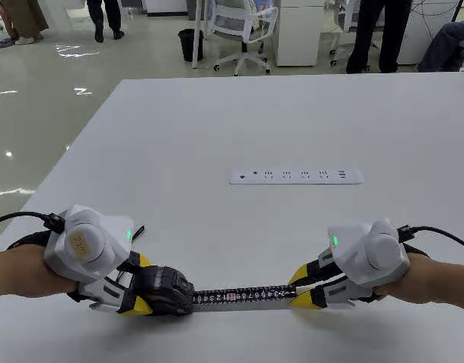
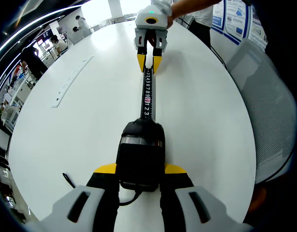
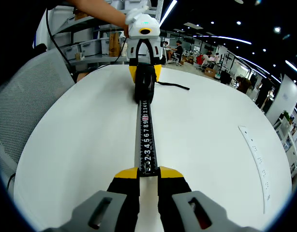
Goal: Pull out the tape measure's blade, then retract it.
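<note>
Left gripper [image 1: 141, 283] clamps the rigid tape measure case [image 1: 170, 290]; right gripper [image 1: 301, 287] pinches the springy, probably slippery blade [image 1: 239, 296] tip.

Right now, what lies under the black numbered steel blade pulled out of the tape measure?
Bare white tabletop lies beneath the blade. Its tip is covered by the right gripper, its root by the black case in the left gripper.

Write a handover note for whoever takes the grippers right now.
Left gripper: shut on the tape case, near the table's front edge.
Right gripper: shut on the blade's tip.
Done: blade pulled partway out, straight between the grippers, numbers up.
Left: extend further if needed, then let the blade retract into the case.
</note>
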{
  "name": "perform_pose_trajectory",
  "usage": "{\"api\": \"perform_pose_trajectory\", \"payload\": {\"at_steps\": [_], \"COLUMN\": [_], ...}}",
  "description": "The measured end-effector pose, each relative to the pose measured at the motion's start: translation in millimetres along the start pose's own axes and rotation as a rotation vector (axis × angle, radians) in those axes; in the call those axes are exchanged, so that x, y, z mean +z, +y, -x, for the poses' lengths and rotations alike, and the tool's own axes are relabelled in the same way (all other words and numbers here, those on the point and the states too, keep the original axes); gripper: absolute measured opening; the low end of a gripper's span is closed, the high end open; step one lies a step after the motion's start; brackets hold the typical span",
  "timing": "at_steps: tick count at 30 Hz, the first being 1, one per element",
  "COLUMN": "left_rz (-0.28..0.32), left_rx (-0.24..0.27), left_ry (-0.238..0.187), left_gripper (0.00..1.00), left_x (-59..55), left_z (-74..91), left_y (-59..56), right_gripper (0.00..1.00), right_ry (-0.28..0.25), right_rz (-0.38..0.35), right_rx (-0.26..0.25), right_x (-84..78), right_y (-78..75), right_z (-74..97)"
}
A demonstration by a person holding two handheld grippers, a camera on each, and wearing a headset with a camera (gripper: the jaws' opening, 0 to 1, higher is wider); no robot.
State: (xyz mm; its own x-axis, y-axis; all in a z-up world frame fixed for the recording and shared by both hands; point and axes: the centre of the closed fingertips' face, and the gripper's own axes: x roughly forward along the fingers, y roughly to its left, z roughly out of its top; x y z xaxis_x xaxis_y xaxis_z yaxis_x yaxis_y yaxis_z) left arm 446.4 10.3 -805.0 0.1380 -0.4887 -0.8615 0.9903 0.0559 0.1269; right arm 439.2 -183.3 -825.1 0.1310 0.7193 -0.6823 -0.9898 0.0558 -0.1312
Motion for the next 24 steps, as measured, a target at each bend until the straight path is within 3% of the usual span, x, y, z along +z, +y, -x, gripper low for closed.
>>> {"api": "perform_pose_trajectory", "payload": {"at_steps": [24], "left_rz": [-0.004], "left_rx": [0.000], "left_ry": [0.003], "left_gripper": [0.27], "left_x": [-0.2], "left_z": [0.1], "left_y": [0.4], "right_gripper": [0.12], "right_ry": [0.001], "right_rz": [-0.006], "right_rx": [-0.003], "right_x": [-5.6], "right_y": [1.5], "right_z": [6.0]}}
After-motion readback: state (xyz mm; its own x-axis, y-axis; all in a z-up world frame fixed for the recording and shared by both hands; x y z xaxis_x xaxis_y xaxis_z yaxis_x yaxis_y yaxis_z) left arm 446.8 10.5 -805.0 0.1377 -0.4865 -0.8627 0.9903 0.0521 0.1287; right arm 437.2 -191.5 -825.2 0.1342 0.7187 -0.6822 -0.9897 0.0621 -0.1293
